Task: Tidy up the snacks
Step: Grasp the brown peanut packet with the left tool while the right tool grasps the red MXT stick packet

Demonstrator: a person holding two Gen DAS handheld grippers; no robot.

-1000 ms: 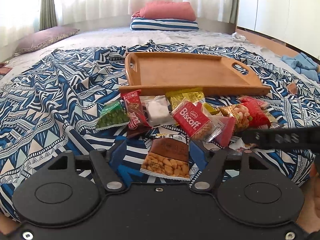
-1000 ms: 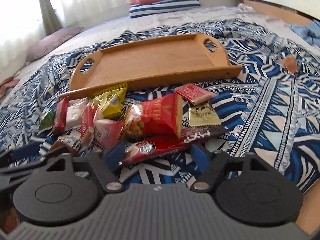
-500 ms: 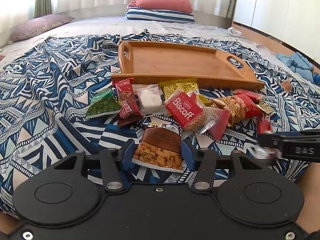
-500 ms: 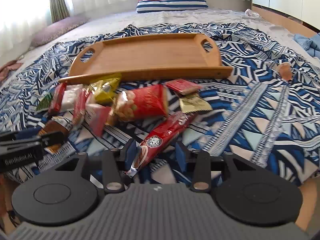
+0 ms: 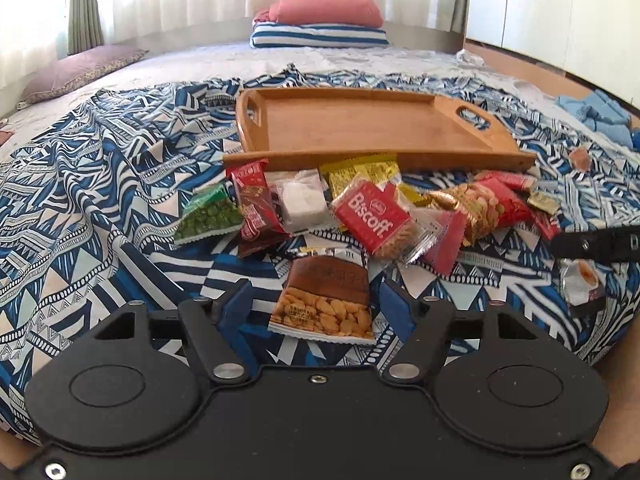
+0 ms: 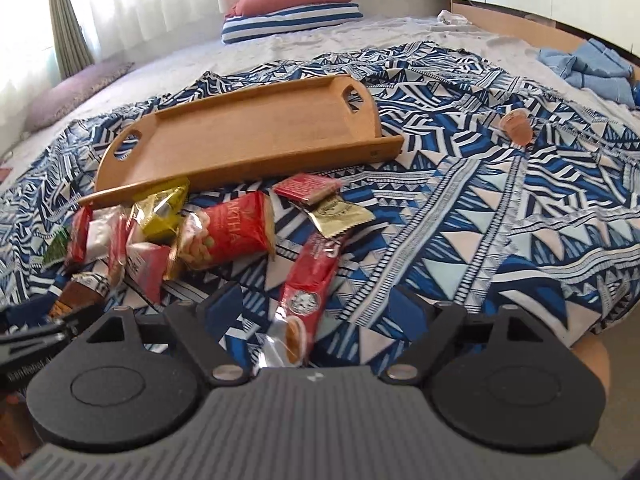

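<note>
A: Two grippers were in shot, both with jaws spread wide. The left gripper [image 5: 314, 300] hovered low over the patterned blanket [image 5: 100, 208], its blue fingers [image 5: 236, 306] on either side of a peanut packet [image 5: 326, 300], not touching it as far as I could tell.

B: And the right one?

A: The right gripper [image 6: 320, 308] was spread too, with a long red stick packet [image 6: 310, 276] lying between its fingers [image 6: 412, 308]. The packet's near end, silver with a cup picture, ran back toward the gripper body. Contact unclear.

B: Where were the rest of the snacks?

A: Heaped on the blanket just in front of the wooden tray [image 5: 360, 128]. Left to right in the left wrist view: a green pea packet [image 5: 206, 216], a dark red wafer packet [image 5: 254, 204], a clear packet with a white block [image 5: 300, 200], a Biscoff packet [image 5: 372, 216], then a red nut bag [image 5: 492, 208]. Yellow packets [image 5: 360, 170] were tucked against the tray's front edge.

B: Anything in the tray?

A: Nothing was visible inside it. In the right wrist view a small red packet [image 6: 306, 188] and a gold sachet [image 6: 340, 214] lay just beside each other near the tray's right end. A small orange thing [image 6: 518, 126] sat well apart on the blanket; too small to tell what.

B: Background?

A: A striped pillow [image 5: 318, 36] with a pink one [image 5: 326, 8] on top.
</note>
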